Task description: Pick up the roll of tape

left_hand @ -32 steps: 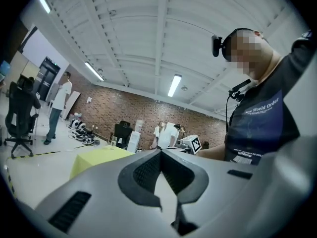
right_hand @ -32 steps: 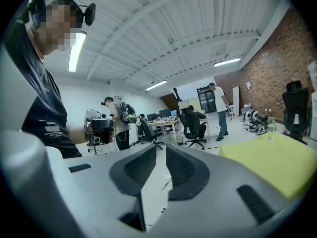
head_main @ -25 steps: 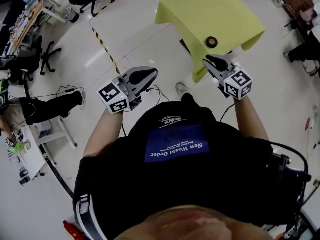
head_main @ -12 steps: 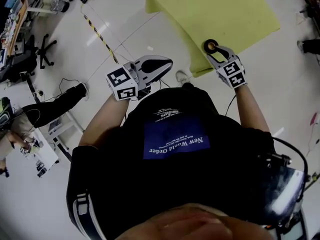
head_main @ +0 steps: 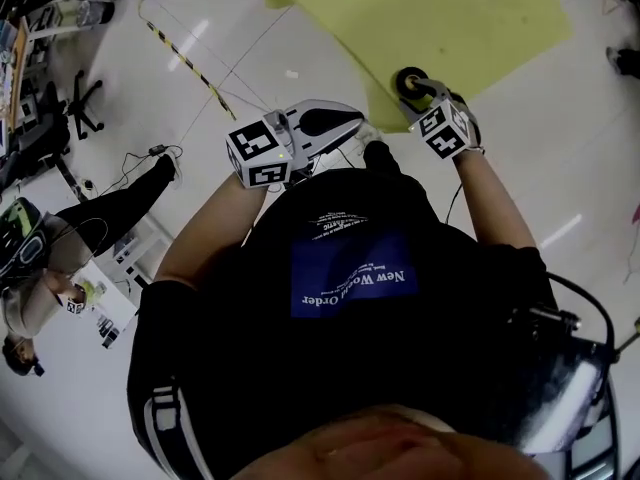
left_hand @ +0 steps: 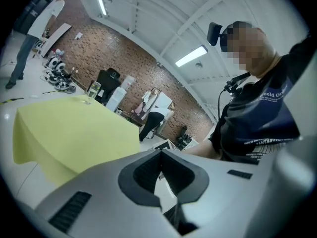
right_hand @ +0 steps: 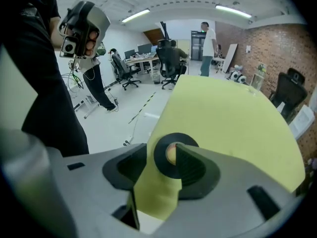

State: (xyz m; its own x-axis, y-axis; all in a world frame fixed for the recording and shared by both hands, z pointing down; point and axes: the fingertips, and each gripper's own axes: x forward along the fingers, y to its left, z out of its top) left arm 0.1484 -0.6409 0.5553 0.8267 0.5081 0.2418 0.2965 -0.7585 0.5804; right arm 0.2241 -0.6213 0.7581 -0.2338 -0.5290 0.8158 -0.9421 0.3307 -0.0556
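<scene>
The roll of tape (head_main: 408, 77) lay flat on the yellow cloth of the bench (head_main: 470, 18), right at its near edge, close to the corner where the cloth hung down. I judged it light and stiff, a hard ring that would not crush. Its smooth black wall looked likely to slide on the cloth if I nudged it before closing. The best hold seemed to be across the ring wall, one pad in the core and one outside, or else across the whole width. My right gripper (head_main: 420, 94) had its jaws well apart and held nothing. The roll (right_hand: 161, 158) sat just ahead between them, with one pad (right_hand: 190, 162) overlapping its far side, and I could not tell whether that pad touched it. My left gripper (head_main: 345, 120) hung off the bench over the floor, its jaws closed together on nothing. A second before, my right gripper had been short of the near edge with the roll clear beyond it; now its tips had reached the roll, while my left had stayed clear and closed
</scene>
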